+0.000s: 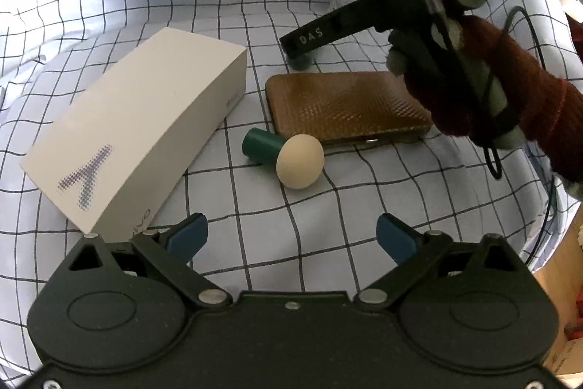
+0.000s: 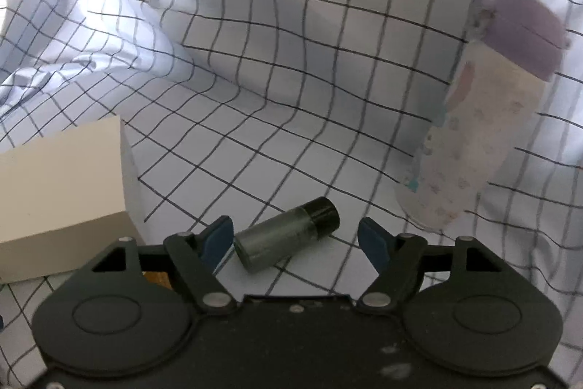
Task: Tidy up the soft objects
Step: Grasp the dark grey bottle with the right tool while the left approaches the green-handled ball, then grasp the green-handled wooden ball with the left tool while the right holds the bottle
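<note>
A small grey bottle with a black cap (image 2: 288, 239) lies on the checked cloth (image 2: 291, 79) between the blue pads of my right gripper (image 2: 295, 239). Its base sits close to the left pad and there is a gap at the right pad, so the jaws are open. In the left wrist view my left gripper (image 1: 291, 236) is open and empty above the cloth. Ahead of it lie a mushroom-shaped toy with a cream cap and green stem (image 1: 288, 157) and a brown textured wallet (image 1: 346, 104). A hand in a dark red sleeve (image 1: 492, 97) holds the right gripper beyond the wallet.
A white box (image 1: 135, 130) lies left of the toy, and shows again as the white box (image 2: 62, 185) at the left of the right wrist view. A patterned white bottle with a purple lid (image 2: 484, 119) leans at the right. The cloth rises in folds at the back.
</note>
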A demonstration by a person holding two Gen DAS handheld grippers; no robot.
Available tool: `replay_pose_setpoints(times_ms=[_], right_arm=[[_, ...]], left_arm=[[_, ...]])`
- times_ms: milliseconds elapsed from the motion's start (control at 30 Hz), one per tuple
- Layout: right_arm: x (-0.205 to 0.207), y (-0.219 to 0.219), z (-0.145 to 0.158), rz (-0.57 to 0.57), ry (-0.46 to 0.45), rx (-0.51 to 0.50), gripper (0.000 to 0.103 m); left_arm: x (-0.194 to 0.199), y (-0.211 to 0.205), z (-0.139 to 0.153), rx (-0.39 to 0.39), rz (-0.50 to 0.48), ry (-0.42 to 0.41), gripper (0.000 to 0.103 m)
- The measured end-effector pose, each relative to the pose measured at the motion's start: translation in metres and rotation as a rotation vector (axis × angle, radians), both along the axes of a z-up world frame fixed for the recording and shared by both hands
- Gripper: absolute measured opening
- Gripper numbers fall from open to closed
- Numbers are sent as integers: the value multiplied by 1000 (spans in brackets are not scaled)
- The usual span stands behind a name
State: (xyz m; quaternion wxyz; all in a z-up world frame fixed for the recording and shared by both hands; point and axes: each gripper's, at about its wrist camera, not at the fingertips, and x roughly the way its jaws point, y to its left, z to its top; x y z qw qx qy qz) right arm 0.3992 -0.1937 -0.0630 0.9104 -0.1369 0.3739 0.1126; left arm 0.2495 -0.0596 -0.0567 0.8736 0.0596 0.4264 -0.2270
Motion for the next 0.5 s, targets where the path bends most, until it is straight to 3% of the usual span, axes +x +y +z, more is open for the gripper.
replay_pose_setpoints(times_ms=[500], right_arm=[[17,14,-17,125,24,-74,74]], left_arm=[[2,5,-1,-23,10,21,96]])
